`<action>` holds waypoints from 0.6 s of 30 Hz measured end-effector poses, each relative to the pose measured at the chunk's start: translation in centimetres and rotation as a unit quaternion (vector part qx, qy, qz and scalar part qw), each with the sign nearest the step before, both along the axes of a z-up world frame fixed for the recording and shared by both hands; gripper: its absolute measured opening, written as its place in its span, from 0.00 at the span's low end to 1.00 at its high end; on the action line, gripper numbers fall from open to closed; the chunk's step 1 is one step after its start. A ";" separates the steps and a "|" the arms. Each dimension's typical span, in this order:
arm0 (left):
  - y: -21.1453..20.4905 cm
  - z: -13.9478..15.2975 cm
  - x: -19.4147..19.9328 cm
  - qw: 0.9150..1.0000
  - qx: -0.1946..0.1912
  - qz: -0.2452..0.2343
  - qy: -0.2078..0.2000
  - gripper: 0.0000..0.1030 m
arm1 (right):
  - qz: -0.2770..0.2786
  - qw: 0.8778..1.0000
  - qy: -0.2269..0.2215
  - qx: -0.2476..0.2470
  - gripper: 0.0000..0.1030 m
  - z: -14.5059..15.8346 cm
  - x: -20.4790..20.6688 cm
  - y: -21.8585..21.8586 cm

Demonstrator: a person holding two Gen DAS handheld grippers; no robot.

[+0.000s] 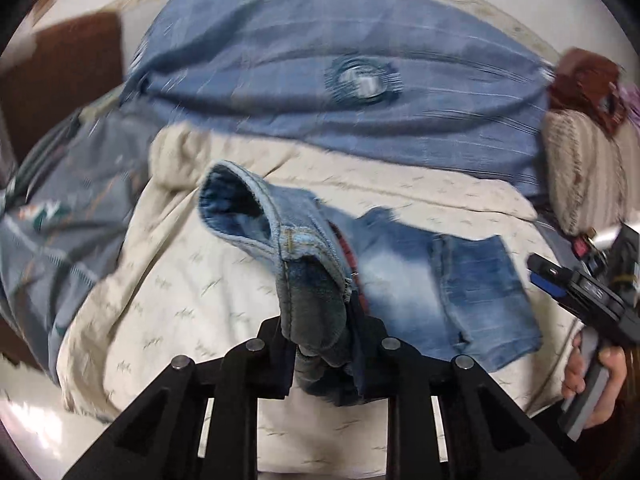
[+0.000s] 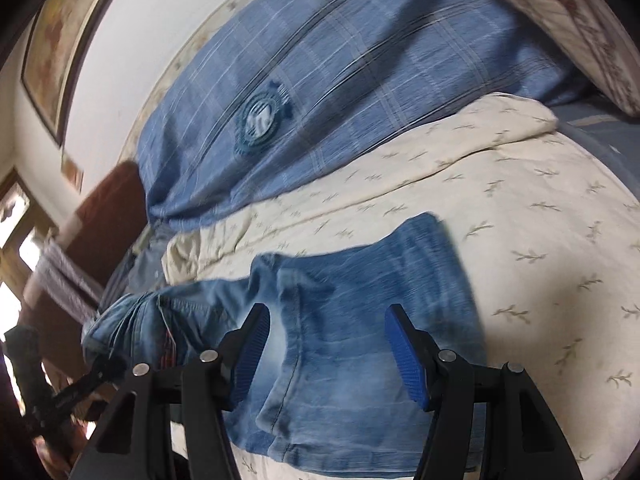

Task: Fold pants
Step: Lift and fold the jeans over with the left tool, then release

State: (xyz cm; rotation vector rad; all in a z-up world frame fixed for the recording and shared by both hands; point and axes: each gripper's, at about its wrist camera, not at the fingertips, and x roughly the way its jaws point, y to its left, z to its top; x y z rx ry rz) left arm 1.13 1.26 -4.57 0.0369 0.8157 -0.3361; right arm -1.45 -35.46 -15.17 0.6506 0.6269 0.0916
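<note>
Faded blue jeans (image 1: 452,292) lie partly folded on a cream patterned bedspread (image 1: 180,288). My left gripper (image 1: 320,344) is shut on a bunched part of the jeans near the waistband and lifts it, with an open hem (image 1: 236,208) hanging beyond. My right gripper (image 2: 326,344) is open, its blue pads (image 2: 406,354) spread just above the flat part of the jeans (image 2: 360,300). The right gripper also shows at the right edge of the left wrist view (image 1: 560,284). The left gripper shows at the lower left of the right wrist view (image 2: 100,368), clamped on denim.
A blue checked pillow (image 1: 340,80) with a round badge lies behind the jeans. A striped cushion (image 1: 584,168) is at the right. A grey patterned quilt (image 1: 60,220) lies at the left. A brown headboard (image 2: 108,216) and a framed picture (image 2: 60,48) are on the wall side.
</note>
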 end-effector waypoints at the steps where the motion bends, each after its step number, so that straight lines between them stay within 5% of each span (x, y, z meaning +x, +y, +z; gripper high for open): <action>1: -0.9 0.5 -0.2 1.000 0.002 -0.012 -0.006 0.23 | -0.007 1.000 -0.002 0.008 0.62 0.0 -0.2 -0.5; 9: -11.9 1.0 -2.4 0.989 0.040 -0.139 -0.037 0.22 | -0.081 0.994 -0.026 0.068 0.62 0.3 -2.7 -5.3; 18: -23.5 -4.4 -2.1 0.970 0.090 -0.227 0.003 0.24 | -0.151 0.979 -0.045 0.127 0.62 -0.3 -5.3 -10.7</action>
